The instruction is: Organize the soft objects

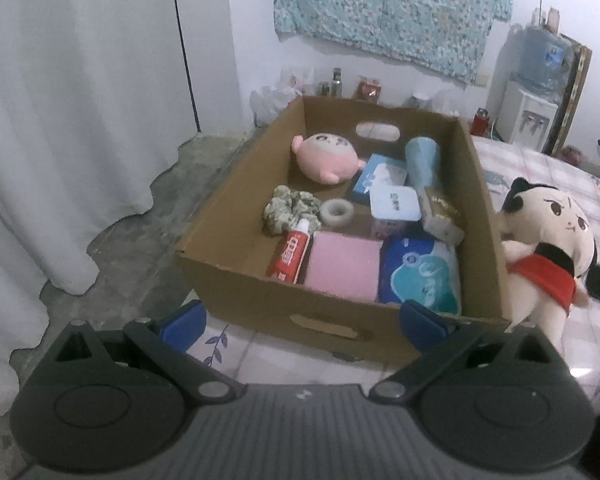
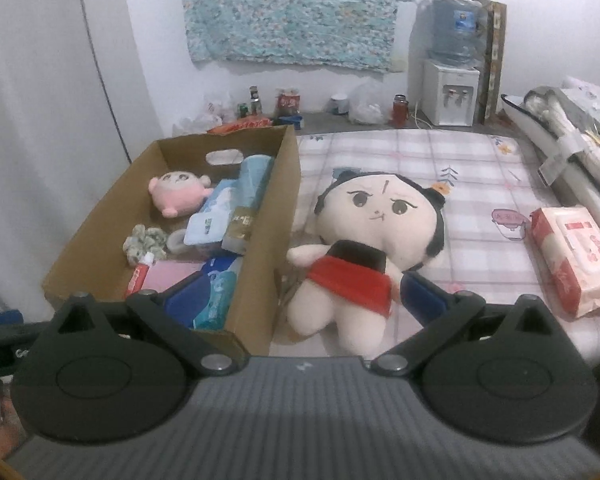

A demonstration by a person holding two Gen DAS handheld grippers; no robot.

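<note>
Doll (image 2: pixel 374 240) with the red top lies on the checked bed (image 2: pixel 480 184), right beside the cardboard box (image 2: pixel 260 280). Both the left gripper (image 1: pixel 302 322) and the right gripper (image 2: pixel 306 300) are wide apart and hold nothing. Small pink plush (image 1: pixel 326 156) sits inside the box.

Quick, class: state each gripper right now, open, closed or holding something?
Left gripper: open, holding nothing; the cardboard box lies ahead.
Right gripper: open wide, holding nothing; the plush doll lies ahead, ungripped.
</note>
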